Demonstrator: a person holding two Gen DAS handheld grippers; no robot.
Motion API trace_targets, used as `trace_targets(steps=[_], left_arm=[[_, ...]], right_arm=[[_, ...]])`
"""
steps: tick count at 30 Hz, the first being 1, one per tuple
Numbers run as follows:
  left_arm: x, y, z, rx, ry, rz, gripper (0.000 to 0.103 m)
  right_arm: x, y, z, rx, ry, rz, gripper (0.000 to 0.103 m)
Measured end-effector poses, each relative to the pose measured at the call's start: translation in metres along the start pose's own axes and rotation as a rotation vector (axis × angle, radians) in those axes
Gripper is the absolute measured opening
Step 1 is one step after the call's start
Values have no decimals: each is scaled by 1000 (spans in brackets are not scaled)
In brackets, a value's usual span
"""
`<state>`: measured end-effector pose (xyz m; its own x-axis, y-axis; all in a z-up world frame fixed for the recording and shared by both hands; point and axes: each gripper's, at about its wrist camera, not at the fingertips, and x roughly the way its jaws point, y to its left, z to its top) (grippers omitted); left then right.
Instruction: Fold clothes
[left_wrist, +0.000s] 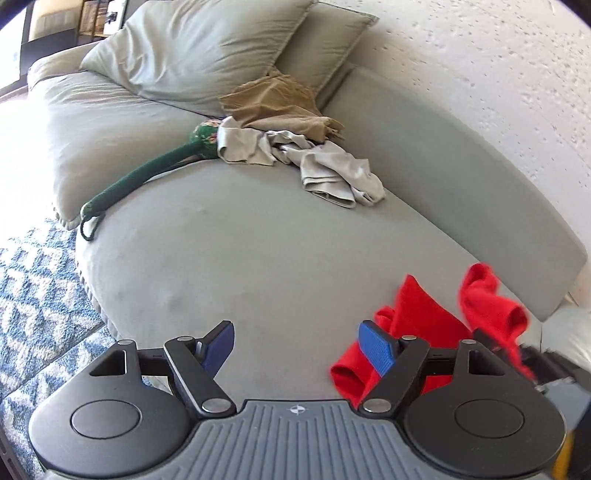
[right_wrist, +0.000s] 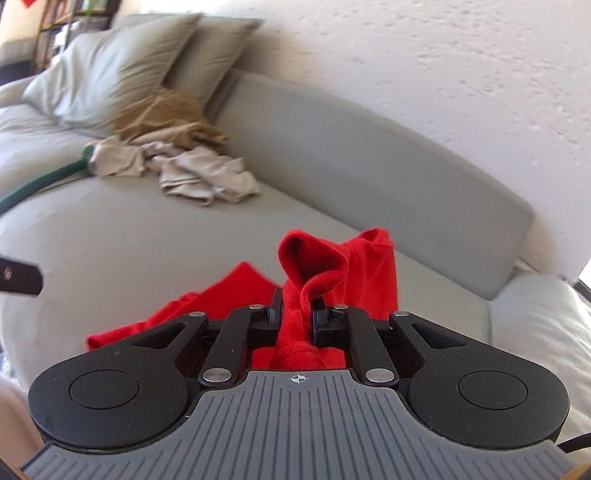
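A red garment (left_wrist: 424, 317) lies bunched on the grey sofa seat (left_wrist: 258, 240) at the lower right of the left wrist view. My left gripper (left_wrist: 297, 345) is open and empty, just left of the cloth; its right blue pad (left_wrist: 376, 349) overlaps the cloth's edge. My right gripper (right_wrist: 297, 314) is shut on a bunched fold of the red garment (right_wrist: 314, 266), which rises above its fingers and spreads left on the seat. A pile of beige and tan clothes (left_wrist: 295, 147) lies farther back on the seat; it also shows in the right wrist view (right_wrist: 184, 158).
Grey pillows (left_wrist: 192, 48) lean at the sofa's far end. A green knitted tube-like item (left_wrist: 155, 170) lies across the seat by the pile. The curved backrest (left_wrist: 461, 177) runs along a white wall. A blue patterned rug (left_wrist: 33, 295) covers the floor at left.
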<state>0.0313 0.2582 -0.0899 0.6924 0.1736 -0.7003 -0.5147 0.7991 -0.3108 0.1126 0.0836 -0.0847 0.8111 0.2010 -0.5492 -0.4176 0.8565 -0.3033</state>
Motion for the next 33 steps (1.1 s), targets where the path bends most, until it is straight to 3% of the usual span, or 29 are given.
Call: trace_targets(steps=[5, 9, 14, 27, 28, 30, 31, 32, 33], left_arm=[[8, 16, 0, -39, 38, 2, 74], [13, 22, -4, -65, 60, -6, 74], [21, 19, -3, -77, 80, -21, 74], [19, 16, -3, -74, 83, 10, 74], [18, 15, -3, -72, 82, 14, 74], [14, 14, -3, -66, 75, 17, 74], [12, 13, -4, -60, 70, 17, 74], [9, 13, -4, -53, 65, 19, 74], [6, 13, -4, -49, 60, 22, 74]], right_arm=[[37, 62, -12, -75, 146, 93, 13], [31, 51, -13, -20, 119, 84, 13], [9, 8, 1, 210, 35, 88, 13], [7, 37, 3, 142, 47, 166, 13], [10, 40, 3, 119, 69, 182, 14], [18, 42, 3, 109, 146, 264, 30], [22, 43, 4, 105, 185, 305, 46], [16, 35, 2, 130, 184, 345, 55], [10, 27, 1, 156, 181, 386, 57]])
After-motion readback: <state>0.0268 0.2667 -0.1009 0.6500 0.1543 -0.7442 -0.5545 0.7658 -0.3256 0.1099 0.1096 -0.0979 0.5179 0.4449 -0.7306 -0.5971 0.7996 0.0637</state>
